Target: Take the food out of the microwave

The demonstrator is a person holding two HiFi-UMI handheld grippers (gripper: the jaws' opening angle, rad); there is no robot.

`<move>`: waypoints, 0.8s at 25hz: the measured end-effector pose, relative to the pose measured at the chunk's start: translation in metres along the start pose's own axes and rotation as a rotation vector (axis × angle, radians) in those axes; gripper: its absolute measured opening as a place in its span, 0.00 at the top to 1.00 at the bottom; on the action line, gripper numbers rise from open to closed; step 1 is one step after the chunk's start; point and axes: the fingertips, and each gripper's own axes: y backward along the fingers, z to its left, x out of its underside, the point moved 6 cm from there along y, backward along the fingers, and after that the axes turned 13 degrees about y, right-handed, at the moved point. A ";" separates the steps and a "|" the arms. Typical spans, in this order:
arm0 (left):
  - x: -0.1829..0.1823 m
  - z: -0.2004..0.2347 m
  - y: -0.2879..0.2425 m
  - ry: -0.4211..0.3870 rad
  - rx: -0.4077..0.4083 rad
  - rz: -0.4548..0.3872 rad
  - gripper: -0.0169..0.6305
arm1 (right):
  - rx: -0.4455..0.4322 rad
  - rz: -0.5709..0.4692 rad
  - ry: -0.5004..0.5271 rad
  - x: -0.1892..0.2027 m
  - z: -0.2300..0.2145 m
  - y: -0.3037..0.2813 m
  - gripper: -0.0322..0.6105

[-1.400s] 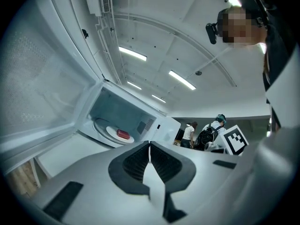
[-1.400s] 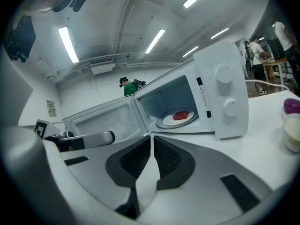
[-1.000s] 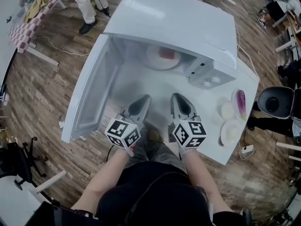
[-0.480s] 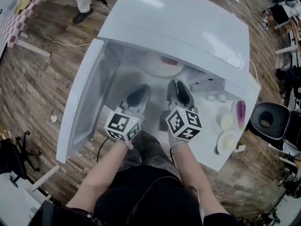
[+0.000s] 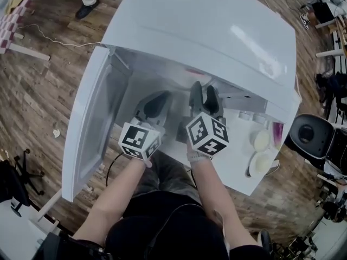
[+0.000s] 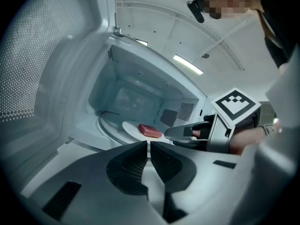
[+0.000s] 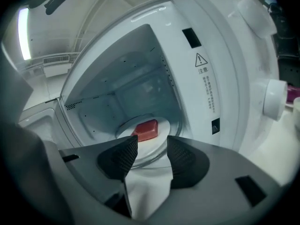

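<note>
Red food block [image 6: 150,130] on a white plate [image 6: 130,127], in the open white microwave [image 5: 206,31].
It lies flat mid-plate, inside the cavity, straight ahead of your left claw [image 6: 148,146] and clear of it; the door [image 5: 89,129] hangs wide open on that claw's left.

Bright, even light fell from overhead and left streaks of glare on the white top of the microwave [image 5: 217,31] in the head view, whose edges bent outward. Both gripper views were heavily fisheyed with dark corners. In them a ceiling strip light [image 6: 187,64] glowed, while the oven cavity looked dimmer and bluish.
</note>
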 end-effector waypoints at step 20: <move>-0.002 0.014 -0.017 0.022 0.026 0.034 0.96 | 0.114 0.060 0.135 -0.003 0.000 -0.017 0.65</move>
